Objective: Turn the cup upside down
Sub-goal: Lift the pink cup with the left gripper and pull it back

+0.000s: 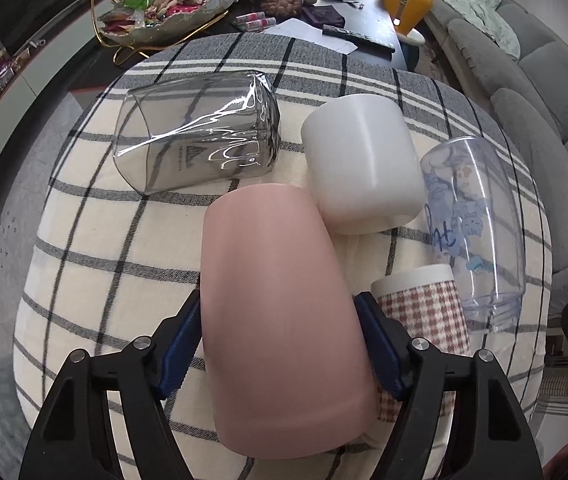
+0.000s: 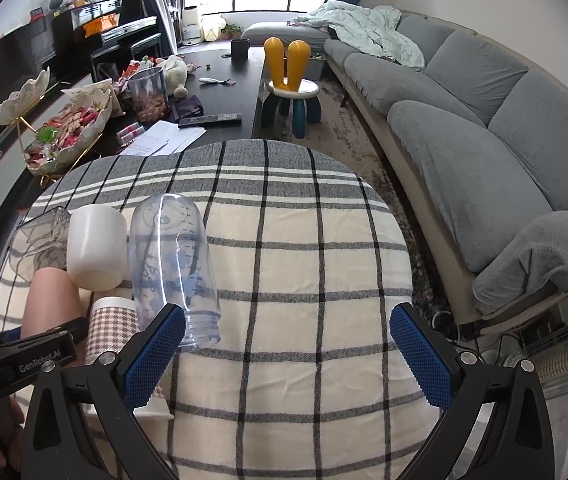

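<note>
Left gripper [image 1: 279,344]: jaws pinching the pink cup, one blue pad pressed on each side of its body.
Pink cup [image 1: 279,320]: right between the left jaws, closed end pointing away from them, wide end back toward the camera, body tilted over the checked cloth; whether it touches the cloth, cannot tell.
Right gripper [image 2: 288,344]: jaws spread wide, only cloth between them.
Checked cloth [image 2: 292,264]: cream with dark lines, grey band at the far edge, spread under all the cups.
White cup [image 1: 362,164]: just beyond the tip of the pink cup, ahead and right of the left jaws, upside down, touching or nearly touching the pink one.
Grey glass [image 1: 195,132]: ahead and left of the left jaws, lying on its side, apart from the pink cup.
Clear bottle [image 2: 173,264]: printed in blue, mouth down near the right gripper's left finger [image 2: 155,356], outside the gap.
Patterned cup [image 1: 424,312]: brown-and-white with a white rim, just outside the left gripper's right finger, beside the pink cup.
Sofa [image 2: 484,128]: grey, well off to the right of the right jaws.
</note>
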Motion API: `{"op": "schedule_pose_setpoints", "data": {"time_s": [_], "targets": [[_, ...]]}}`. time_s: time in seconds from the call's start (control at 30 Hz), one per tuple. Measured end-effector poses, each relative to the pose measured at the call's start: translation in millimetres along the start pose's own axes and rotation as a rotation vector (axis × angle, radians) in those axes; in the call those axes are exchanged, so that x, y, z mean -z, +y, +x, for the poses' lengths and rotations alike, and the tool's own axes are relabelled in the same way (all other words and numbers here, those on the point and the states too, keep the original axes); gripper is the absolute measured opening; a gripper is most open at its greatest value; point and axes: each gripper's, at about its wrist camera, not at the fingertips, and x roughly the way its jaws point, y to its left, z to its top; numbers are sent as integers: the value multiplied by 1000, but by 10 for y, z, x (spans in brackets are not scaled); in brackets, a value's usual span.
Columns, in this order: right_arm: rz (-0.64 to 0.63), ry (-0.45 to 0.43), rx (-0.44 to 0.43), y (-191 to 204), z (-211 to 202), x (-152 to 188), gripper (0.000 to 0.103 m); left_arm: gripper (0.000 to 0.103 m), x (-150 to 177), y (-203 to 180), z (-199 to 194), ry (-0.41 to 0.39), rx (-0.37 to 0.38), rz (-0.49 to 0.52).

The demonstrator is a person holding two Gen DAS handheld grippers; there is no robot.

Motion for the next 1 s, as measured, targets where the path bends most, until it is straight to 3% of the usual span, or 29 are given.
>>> {"op": "schedule_pose_setpoints", "data": {"time_s": [0.23,0.47,0.63,1.0], "targets": [[13,4,-20,54,-130,73,103,74,67,21,-247,-4,-4,57],[17,-12,-39,110,-418,181,103,74,341,94,-594,5,-2,106],[11,-14,-42,130,-672,386,103,74,702,144,-772,32,4,137],[30,83,19,-97,-857,1114,103,74,1509,-71,-568,176,93,252]]}}
